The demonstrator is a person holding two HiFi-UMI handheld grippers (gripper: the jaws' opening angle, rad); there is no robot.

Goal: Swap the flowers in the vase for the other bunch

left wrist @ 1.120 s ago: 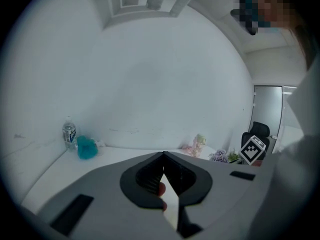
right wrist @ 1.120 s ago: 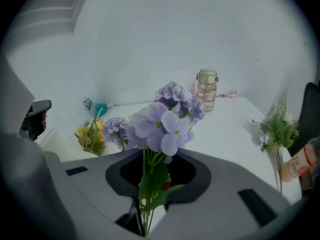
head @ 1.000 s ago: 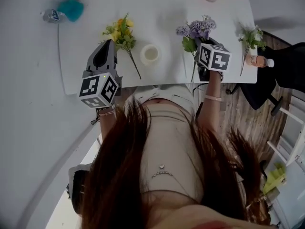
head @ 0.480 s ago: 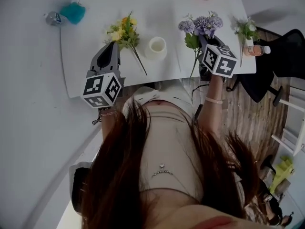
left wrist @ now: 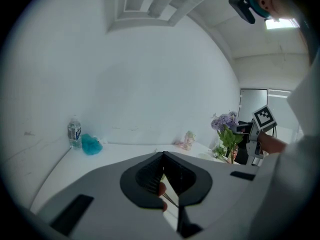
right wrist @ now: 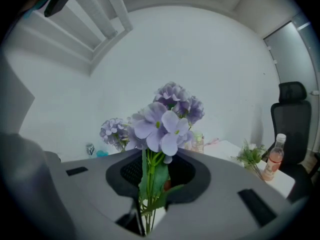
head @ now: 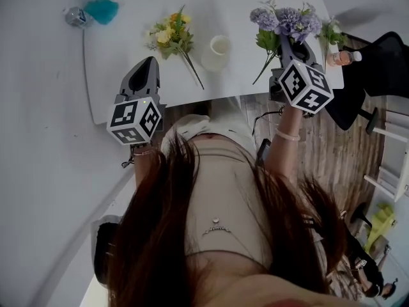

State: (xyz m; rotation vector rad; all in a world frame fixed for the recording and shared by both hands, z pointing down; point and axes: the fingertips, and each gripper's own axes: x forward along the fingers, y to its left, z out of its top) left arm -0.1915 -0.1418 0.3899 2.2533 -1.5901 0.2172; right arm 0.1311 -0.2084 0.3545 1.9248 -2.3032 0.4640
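Flowers of the purple bunch (head: 285,23) stand upright in the right gripper (right wrist: 152,159), whose jaws are closed only part of the way, pressed on the green stems just below the leaves. In the right gripper view the blooms rise above the jaw tips, and the stem ends hang out beneath. From the head view this bunch is held over the right part of the white table (head: 115,59), off its surface, with the thin stem ends slanting down and left toward the near edge. The white vase (head: 219,51) stands upright on the table to the left of the held bunch, apart from it, its mouth facing up. The yellow bunch (head: 171,36) lies flat on the table just left of the vase, blooms toward the far side and stem pointing at the near edge, touching neither the vase nor a gripper. The left gripper (head: 149,62) hangs over the near left part of the table, short of the yellow bunch, with its jaws fully together and nothing gripped between them. At the far left corner a small water bottle (head: 75,16) lies next to a teal fluffy thing (head: 102,9). Near the right end are a green sprig (head: 332,32) and a pink bottle (head: 345,57), with a black chair (head: 383,62) beyond the table's edge.
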